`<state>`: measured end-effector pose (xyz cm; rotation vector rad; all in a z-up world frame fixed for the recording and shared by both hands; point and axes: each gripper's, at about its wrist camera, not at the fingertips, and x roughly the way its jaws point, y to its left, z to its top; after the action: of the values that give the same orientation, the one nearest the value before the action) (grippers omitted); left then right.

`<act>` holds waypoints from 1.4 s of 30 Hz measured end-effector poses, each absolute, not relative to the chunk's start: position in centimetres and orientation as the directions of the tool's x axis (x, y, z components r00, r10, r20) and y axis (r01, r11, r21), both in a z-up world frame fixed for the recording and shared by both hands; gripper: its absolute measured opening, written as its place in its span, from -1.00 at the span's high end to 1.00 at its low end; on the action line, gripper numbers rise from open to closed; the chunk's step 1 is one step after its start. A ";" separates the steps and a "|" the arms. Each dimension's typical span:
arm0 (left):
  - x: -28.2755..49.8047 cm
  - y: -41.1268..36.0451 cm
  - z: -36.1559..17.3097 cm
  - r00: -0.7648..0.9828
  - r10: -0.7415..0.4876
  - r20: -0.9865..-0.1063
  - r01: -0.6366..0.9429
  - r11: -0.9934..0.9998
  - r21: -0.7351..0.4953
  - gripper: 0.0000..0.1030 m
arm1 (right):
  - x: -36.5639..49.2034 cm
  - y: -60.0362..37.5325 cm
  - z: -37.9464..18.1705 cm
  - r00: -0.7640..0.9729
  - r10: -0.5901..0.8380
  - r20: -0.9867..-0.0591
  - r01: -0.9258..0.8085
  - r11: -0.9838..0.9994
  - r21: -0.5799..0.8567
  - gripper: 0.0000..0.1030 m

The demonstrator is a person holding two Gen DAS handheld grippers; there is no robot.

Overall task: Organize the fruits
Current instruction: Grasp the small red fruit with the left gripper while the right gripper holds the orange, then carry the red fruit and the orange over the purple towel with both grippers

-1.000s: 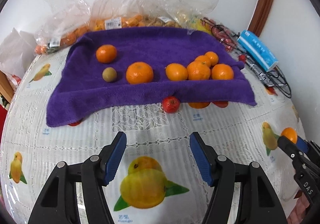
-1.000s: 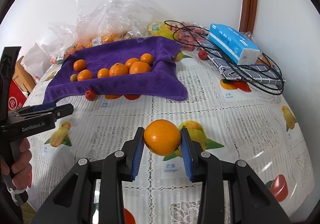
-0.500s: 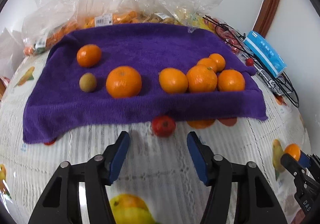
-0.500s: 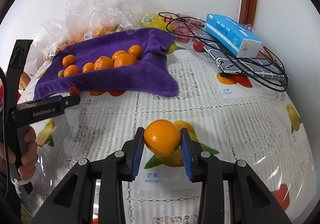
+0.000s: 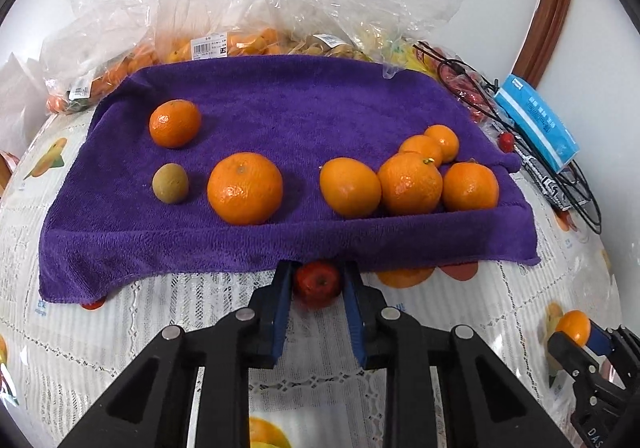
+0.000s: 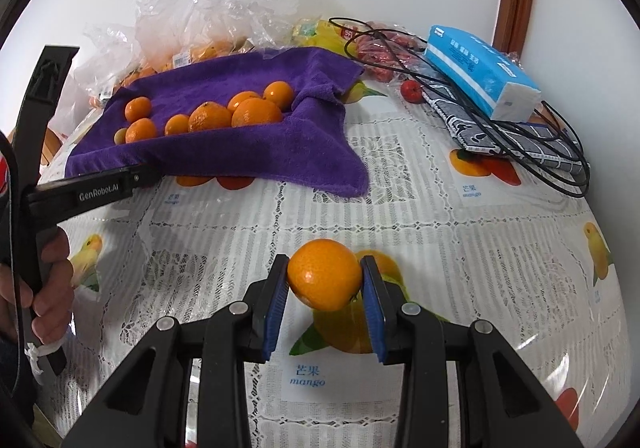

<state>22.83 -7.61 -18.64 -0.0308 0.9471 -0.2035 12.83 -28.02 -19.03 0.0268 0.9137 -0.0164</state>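
Note:
A small red fruit (image 5: pixel 318 284) lies on the tablecloth at the front hem of the purple towel (image 5: pixel 280 103). My left gripper (image 5: pixel 318 272) is closing onto it, with both blue pads against its sides. Several oranges (image 5: pixel 245 187) and one small brownish-green fruit (image 5: pixel 170 182) rest on the towel. My right gripper (image 6: pixel 325 268) is shut on an orange (image 6: pixel 324 274) and holds it just above the tablecloth, to the right of the towel (image 6: pixel 224 151). The same gripper and its orange (image 5: pixel 573 327) show at the lower right of the left wrist view.
Clear plastic bags (image 5: pixel 248 7) of fruit lie behind the towel. At the right are a blue tissue pack (image 6: pixel 480 71), black cables (image 6: pixel 552 151), a patterned pouch (image 6: pixel 520 139) and another small red fruit (image 6: pixel 412 91). A hand (image 6: pixel 52 288) grips the left tool's handle.
The left gripper moved forward to the towel's front edge and its jaws closed from wide open onto the red fruit. The right gripper still holds its orange, slightly lower.

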 end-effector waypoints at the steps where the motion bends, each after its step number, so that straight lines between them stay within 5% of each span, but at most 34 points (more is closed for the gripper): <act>1: 22.8 -7.3 -18.5 0.563 -0.188 -0.804 0.158 0.980 -0.119 0.52 | 12.8 -27.9 -19.0 0.611 -0.003 -0.792 0.024 1.000 0.014 0.31; 42: 16.7 1.7 -7.3 0.665 -0.146 -0.733 0.104 0.989 -0.102 0.52 | 11.2 -19.9 -5.9 0.756 0.067 -0.652 -0.048 0.998 0.047 0.31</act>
<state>16.72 1.75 -7.31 -0.0533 0.8316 -0.1409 11.17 -19.86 -5.86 0.0285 0.7116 0.0625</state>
